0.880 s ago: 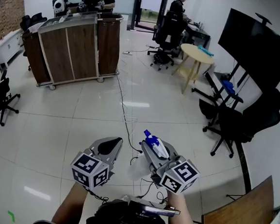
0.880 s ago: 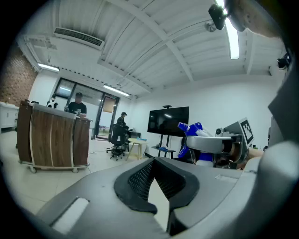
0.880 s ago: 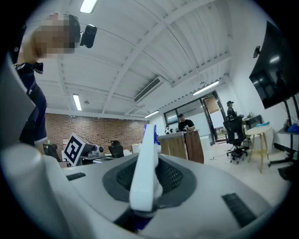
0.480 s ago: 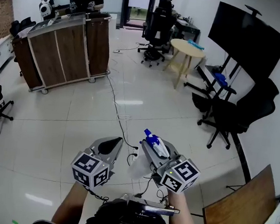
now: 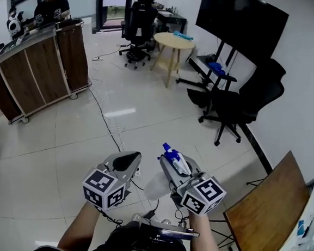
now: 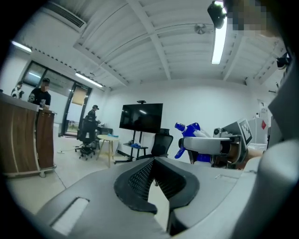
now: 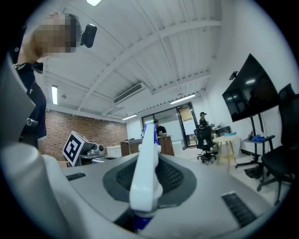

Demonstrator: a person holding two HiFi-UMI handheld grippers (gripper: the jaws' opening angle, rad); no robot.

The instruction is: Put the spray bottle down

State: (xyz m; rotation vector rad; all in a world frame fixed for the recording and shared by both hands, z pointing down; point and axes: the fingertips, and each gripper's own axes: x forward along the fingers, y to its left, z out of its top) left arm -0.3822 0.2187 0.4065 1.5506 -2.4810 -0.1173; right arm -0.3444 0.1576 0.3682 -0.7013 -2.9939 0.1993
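Observation:
The spray bottle [image 5: 175, 160] has a blue and white trigger head and a pale translucent body. My right gripper [image 5: 171, 162] is shut on its neck and holds it in the air over the floor, with the nozzle pointing away from me. In the right gripper view the white head [image 7: 145, 163] stands up between the two pads. My left gripper [image 5: 125, 161] hovers just to the left, level with it. Its jaws meet at the tips with nothing between them [image 6: 154, 163]. From the left gripper view the bottle [image 6: 194, 140] shows off to the right.
A wooden board [image 5: 267, 208] leans at the lower right. A black office chair [image 5: 241, 102] and a TV on a stand [image 5: 242, 20] are at the right. A round table [image 5: 174, 42] and a wooden counter [image 5: 36, 68] stand farther off. A cable [image 5: 105, 123] crosses the tiled floor.
The head view has swung right, so the counter, chair and TV slid leftward in the picture. Both grippers keep their places and the bottle stays gripped.

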